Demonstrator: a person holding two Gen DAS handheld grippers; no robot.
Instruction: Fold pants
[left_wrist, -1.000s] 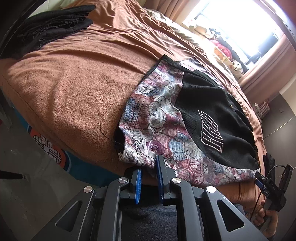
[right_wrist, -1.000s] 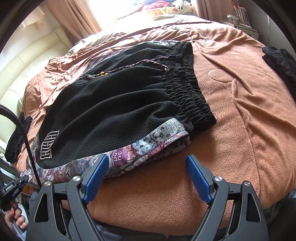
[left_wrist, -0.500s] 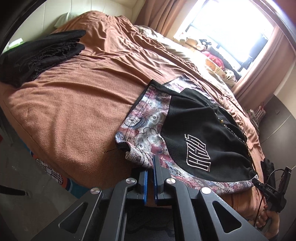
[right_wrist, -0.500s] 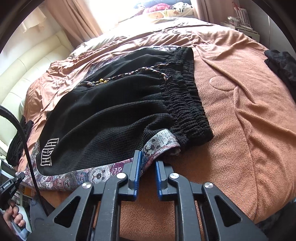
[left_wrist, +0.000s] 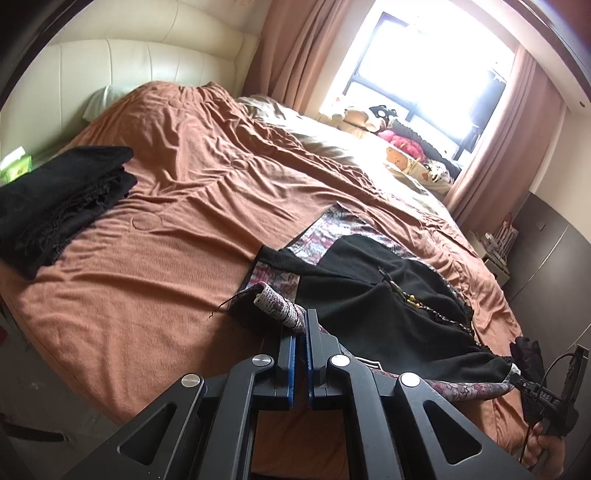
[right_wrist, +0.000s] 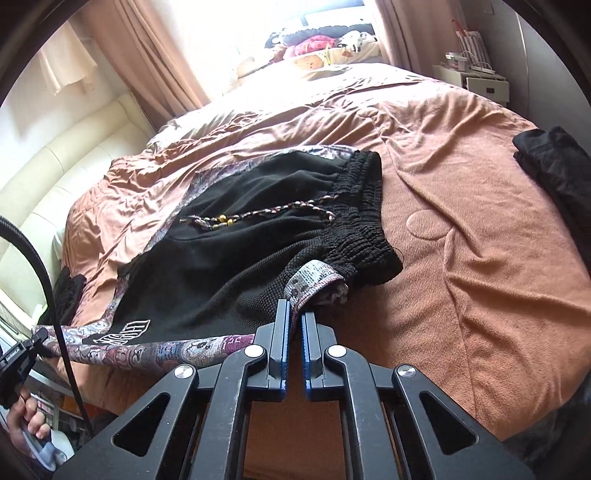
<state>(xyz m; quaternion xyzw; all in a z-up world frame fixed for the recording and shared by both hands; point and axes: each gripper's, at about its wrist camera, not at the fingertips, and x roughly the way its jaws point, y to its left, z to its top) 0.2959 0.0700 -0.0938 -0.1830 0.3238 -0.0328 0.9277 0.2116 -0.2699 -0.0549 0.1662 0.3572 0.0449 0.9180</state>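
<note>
Black mesh shorts (right_wrist: 236, 258) with patterned side panels lie on the brown blanket (right_wrist: 480, 229) near the bed's front edge, elastic waistband (right_wrist: 365, 221) toward the right, beaded drawstring (right_wrist: 258, 216) across the black front panel. Left gripper (left_wrist: 300, 325): jaws fully closed, pinching the patterned hem corner (left_wrist: 275, 308) at the leg end; that corner is raised off the blanket and curled over. Right gripper (right_wrist: 293, 317): jaws fully closed on the patterned side panel (right_wrist: 314, 280) just below the waistband, fabric lifted into a small loop. The near edge of the shorts hangs taut between both grippers. Folded black clothes (left_wrist: 55, 199) sit well apart by the headboard (left_wrist: 122, 70).
</note>
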